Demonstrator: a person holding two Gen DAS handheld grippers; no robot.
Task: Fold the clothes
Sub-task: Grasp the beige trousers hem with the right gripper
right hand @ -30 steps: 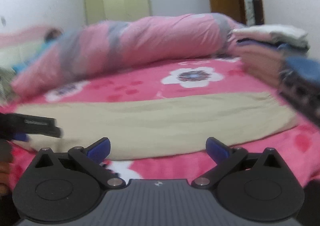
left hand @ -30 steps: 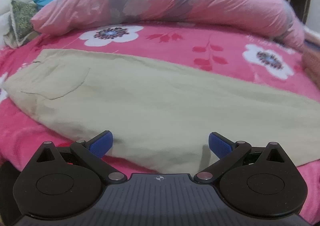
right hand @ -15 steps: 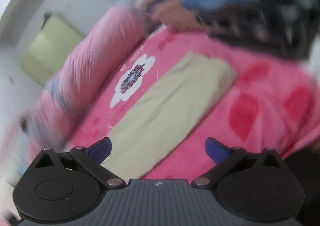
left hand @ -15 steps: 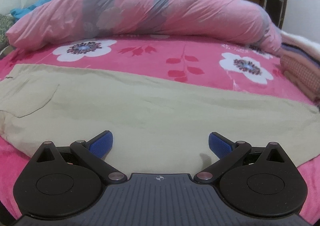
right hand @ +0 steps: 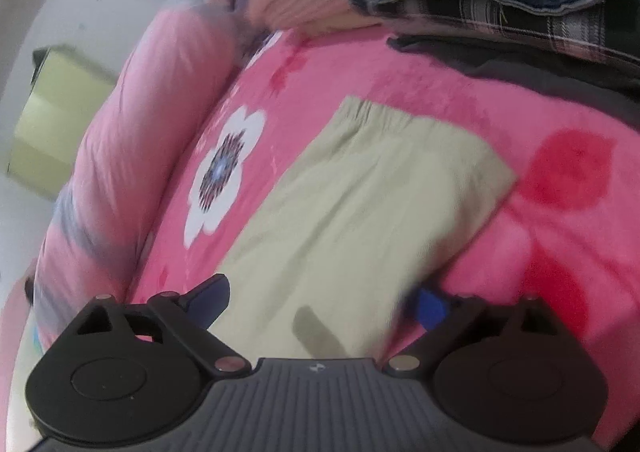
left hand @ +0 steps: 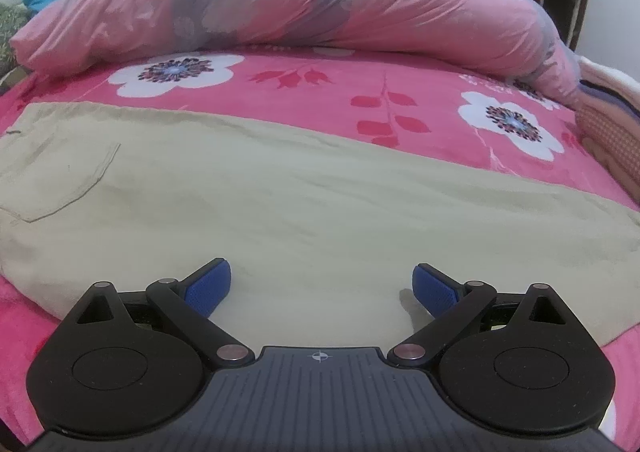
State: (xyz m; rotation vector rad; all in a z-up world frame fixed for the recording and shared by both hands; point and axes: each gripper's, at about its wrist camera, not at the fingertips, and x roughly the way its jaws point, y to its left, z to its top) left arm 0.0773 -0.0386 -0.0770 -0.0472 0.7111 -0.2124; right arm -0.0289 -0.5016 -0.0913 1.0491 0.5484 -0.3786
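Beige trousers [left hand: 304,203] lie flat across the pink flowered blanket [left hand: 360,87], stretched lengthwise as a long narrow strip (they look already doubled leg over leg, though the frames do not settle that). A patch pocket [left hand: 56,179] shows at the end on the left of the left wrist view, and the gathered elastic end [right hand: 384,119] lies toward the stack of folded clothes [right hand: 500,7] in the right wrist view.

The left gripper [left hand: 322,286] hangs low over the middle of the cloth, jaws spread wide with nothing between them. The right gripper [right hand: 320,302], seen rolled and partly blurred, sits over the strip near its elastic end; its jaws are spread too and have just been closing slightly, the fabric lying under and between the fingers but not pinched.

Judged from this, the lengthwise fold may be done, while the crosswise folds that would shorten the strip remain, as does placing it with the pile. A rolled pink quilt [left hand: 304,11] lies behind.
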